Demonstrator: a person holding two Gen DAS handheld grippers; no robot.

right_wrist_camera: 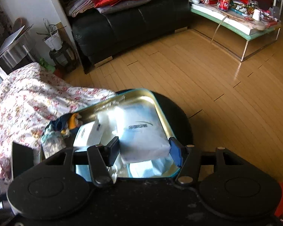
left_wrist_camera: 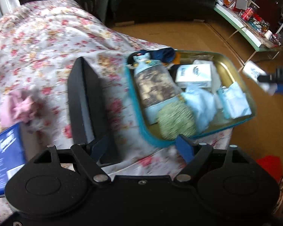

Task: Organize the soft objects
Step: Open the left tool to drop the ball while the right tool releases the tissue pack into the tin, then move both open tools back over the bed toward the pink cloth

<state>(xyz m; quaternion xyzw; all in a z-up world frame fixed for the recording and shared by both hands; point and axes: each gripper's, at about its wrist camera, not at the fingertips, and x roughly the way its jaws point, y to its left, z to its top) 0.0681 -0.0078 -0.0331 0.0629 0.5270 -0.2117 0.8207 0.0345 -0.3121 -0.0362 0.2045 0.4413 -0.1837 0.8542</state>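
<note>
Right gripper (right_wrist_camera: 144,151) clamps white tissue pack (right_wrist_camera: 141,131) over teal-rimmed tin tray (right_wrist_camera: 161,109), frame centre; left gripper (left_wrist_camera: 143,148) open, empty. Risk: crowded tray, released pack slides over rim onto floor

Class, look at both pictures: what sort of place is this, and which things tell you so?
Most likely a home living room: a black sofa with cushions, a cluttered coffee table on a wooden floor, and a potted plant by the wall.

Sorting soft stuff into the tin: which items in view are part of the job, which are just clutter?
Job:
- teal tin
- tissue pack in right gripper
- green yarn ball
- pink cloth
- left gripper, open

Clutter:
- black sofa
- coffee table
- potted plant
</note>
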